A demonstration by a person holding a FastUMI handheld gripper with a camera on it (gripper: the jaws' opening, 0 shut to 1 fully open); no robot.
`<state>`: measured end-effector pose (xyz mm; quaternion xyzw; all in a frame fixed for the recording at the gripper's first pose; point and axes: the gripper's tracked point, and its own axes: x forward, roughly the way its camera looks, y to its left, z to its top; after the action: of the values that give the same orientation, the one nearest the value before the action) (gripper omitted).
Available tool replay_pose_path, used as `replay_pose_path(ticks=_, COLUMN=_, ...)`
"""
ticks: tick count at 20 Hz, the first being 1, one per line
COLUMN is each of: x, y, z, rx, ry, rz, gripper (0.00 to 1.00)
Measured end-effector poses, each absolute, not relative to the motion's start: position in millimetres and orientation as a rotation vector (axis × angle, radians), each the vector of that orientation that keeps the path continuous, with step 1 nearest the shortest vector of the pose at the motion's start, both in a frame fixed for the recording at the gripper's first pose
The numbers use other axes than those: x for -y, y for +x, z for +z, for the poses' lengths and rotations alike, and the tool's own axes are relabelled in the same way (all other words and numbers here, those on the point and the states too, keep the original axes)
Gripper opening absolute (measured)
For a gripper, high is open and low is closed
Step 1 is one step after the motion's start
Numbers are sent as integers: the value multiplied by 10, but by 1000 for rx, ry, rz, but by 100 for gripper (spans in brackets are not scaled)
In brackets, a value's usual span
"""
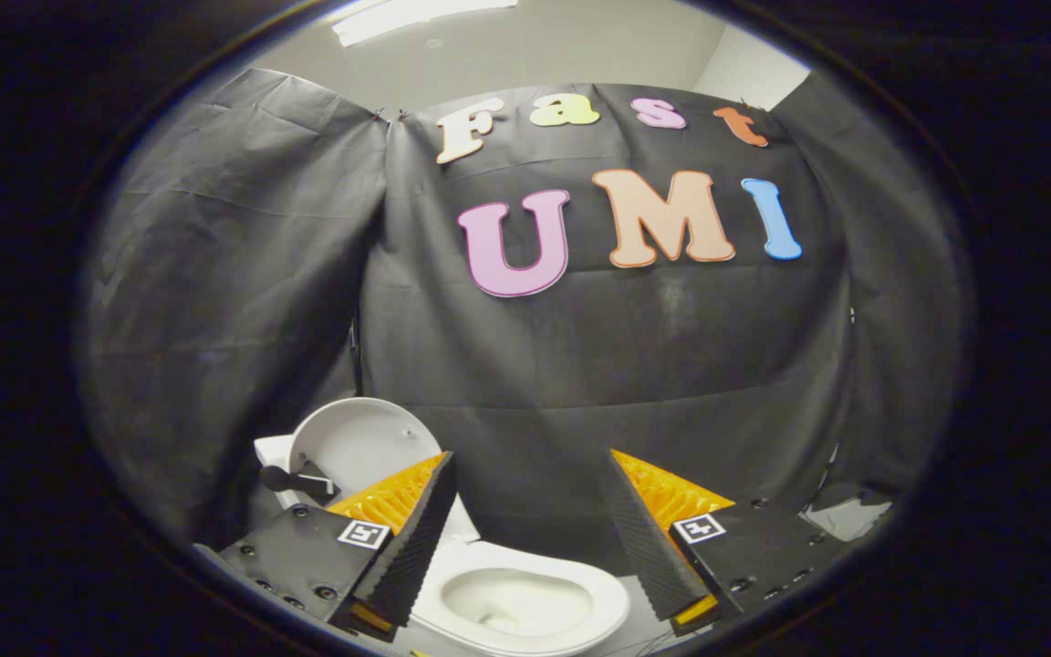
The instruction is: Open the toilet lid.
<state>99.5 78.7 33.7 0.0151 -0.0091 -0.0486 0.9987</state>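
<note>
The claw [525,538] hangs above a small white toilet [525,598], its two fingers [416,538] spread wide apart and holding nothing. Each finger has a black ribbed pad on its inner face and an orange ridged body behind it, with a small square marker on the black mount at its base.

The toilet sits low between the fingers and slightly toward the left one, whose pad covers part of its near left rim. Its bowl [516,602] is open to view, white and smooth inside.

The lid [361,443] stands raised, upright behind the bowl and beyond the left fingertip, its round white underside facing the claw. The left finger hides the lid's lower right part. Neither finger touches the lid or the bowl as far as can be told.

Just left of the lid, a dark rounded knob on a short arm [293,479] juts out beside a white block that may be the tank [272,456]; what the knob is cannot be told.

Black cloth [635,383] hangs behind the toilet as the booth's wall. A glossy dark floor patch [845,511] shows beyond the right finger.
</note>
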Motion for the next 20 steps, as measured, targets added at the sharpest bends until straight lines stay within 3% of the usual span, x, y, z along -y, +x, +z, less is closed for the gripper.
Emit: replay_pose_path(ticks=20, x=648, y=-145, z=-437, rx=-173, ry=-59, rz=-60, gripper=99)
